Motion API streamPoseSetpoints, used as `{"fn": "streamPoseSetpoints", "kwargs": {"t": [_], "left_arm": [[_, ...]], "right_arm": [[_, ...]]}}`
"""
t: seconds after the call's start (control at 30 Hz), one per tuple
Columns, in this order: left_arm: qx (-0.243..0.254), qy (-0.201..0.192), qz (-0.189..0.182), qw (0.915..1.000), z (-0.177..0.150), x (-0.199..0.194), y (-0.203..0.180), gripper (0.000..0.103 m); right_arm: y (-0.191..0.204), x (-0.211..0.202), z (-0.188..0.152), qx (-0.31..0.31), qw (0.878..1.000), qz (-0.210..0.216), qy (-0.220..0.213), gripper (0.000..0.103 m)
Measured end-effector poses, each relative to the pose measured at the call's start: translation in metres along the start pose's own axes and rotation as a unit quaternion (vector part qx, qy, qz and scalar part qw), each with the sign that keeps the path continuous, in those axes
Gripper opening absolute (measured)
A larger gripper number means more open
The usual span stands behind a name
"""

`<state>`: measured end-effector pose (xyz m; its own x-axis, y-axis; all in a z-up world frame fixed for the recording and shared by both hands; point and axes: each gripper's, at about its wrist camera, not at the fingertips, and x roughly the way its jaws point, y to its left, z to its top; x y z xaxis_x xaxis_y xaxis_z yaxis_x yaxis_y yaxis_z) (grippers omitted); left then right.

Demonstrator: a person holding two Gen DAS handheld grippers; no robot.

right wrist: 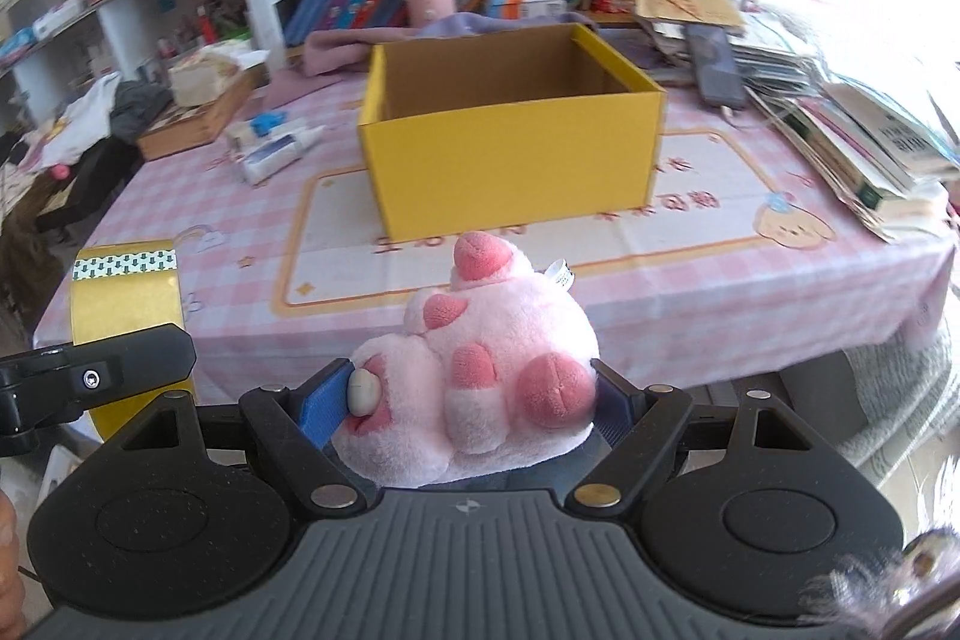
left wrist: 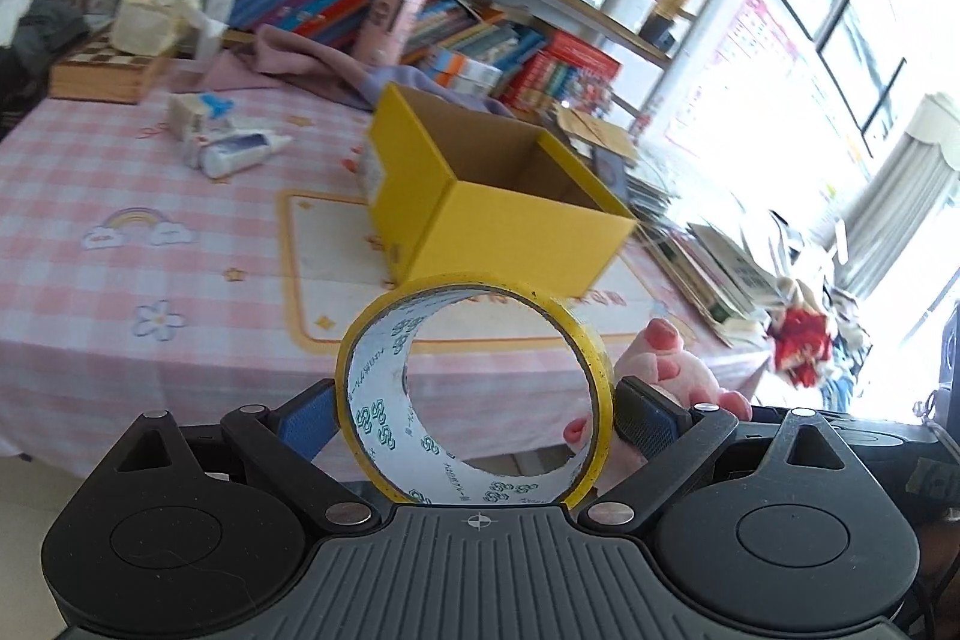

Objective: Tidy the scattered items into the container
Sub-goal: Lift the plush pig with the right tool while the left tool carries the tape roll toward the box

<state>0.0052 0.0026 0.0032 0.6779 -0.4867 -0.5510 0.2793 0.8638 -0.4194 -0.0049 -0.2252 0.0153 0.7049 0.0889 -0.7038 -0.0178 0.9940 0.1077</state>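
Observation:
My left gripper (left wrist: 474, 415) is shut on a yellow roll of tape (left wrist: 474, 394), held upright before the near table edge. The same tape roll (right wrist: 123, 292) shows at the left of the right wrist view, with the left gripper's finger (right wrist: 102, 376) across it. My right gripper (right wrist: 474, 400) is shut on a pink plush toy (right wrist: 480, 370), whose paws face up; the plush toy (left wrist: 678, 376) also peeks in at the right of the left wrist view. An open yellow cardboard box (right wrist: 510, 130) stands in the middle of the table, and in the left wrist view the box (left wrist: 480, 190) lies just beyond the tape.
A white tube and a small carton (right wrist: 273, 148) lie left of the box on the pink checked tablecloth (right wrist: 660, 280). Stacked books and papers (right wrist: 870, 148) fill the right side. A wooden tray (right wrist: 198, 112) and a purple cloth (right wrist: 360, 46) sit at the back, under bookshelves.

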Motion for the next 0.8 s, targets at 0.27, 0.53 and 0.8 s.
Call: {"fn": "streamPoseSetpoints", "kwargs": {"t": [0.27,0.53,0.8], "left_arm": [[0.018,0.016,-0.020,0.9995,0.000,0.016,-0.020,0.098],[0.047,0.023,-0.042,0.9977,0.012,0.043,-0.041,0.098],[0.069,0.004,-0.041,0.9968,0.035,0.064,-0.043,0.098]], "right_arm": [[-0.024,-0.009,-0.004,0.023,1.000,-0.018,-0.005,0.080],[-0.053,-0.006,0.002,0.054,0.998,-0.038,-0.015,0.080],[-0.063,0.017,0.031,0.053,0.998,-0.031,-0.033,0.080]]}}
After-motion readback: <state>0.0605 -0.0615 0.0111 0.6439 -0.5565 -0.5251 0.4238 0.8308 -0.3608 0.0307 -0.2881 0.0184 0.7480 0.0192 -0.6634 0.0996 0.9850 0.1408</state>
